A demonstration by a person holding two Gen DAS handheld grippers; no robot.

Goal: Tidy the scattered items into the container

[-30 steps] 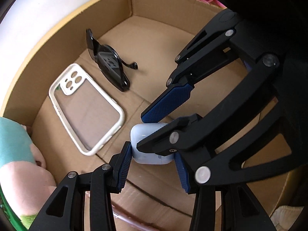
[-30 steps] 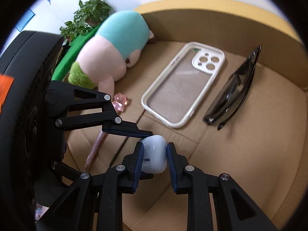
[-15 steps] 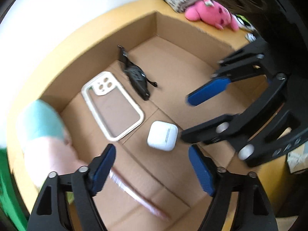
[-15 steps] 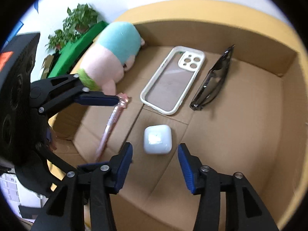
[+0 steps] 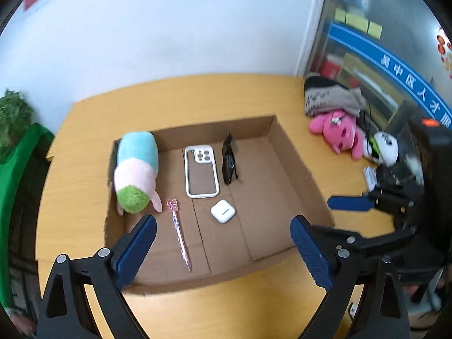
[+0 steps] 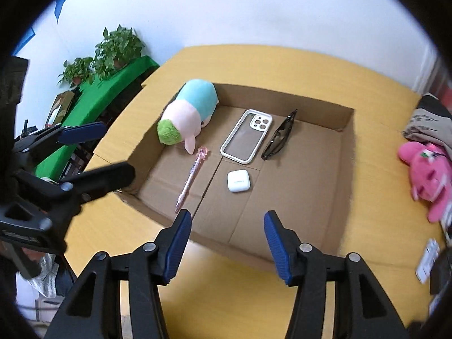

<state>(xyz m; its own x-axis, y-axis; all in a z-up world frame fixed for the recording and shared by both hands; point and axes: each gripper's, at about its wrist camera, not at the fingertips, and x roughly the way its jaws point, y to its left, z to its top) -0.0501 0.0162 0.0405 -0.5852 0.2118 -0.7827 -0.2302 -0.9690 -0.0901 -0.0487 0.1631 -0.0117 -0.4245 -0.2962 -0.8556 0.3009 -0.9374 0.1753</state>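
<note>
Blue pads sit on both tools, and both tools hold nothing. The left hand-held gripper (image 5: 223, 244) is spread wide above the near wall of the cardboard box (image 5: 299, 169). The right hand-held gripper (image 6: 227, 241) is spread wide too, also above the near side of the box.

What is left to tidy lies off to the right, on the yellow bench (image 5: 197, 96), outside the box. The pink plush (image 6: 426, 169) is there, just beside the right wall of the box. It looks like it lies with its long side going away from the tools. The right hand-held gripper seems nearer to it, so I think that one should swing right to reach it. A white and black toy (image 5: 385, 147) lies beside the pink plush, and a grey and black cloth thing (image 5: 330, 99) lies behind them.

Inside the box I count 5 things:
- 1 blue, pink and green plush (image 5: 137, 169), by the left wall
- 1 pink pen (image 5: 178, 231)
- 1 white phone case (image 5: 201, 171)
- 1 pair of black sunglasses (image 5: 228, 162)
- 1 white earbud case (image 5: 223, 211), in the middle of the box floor
</note>
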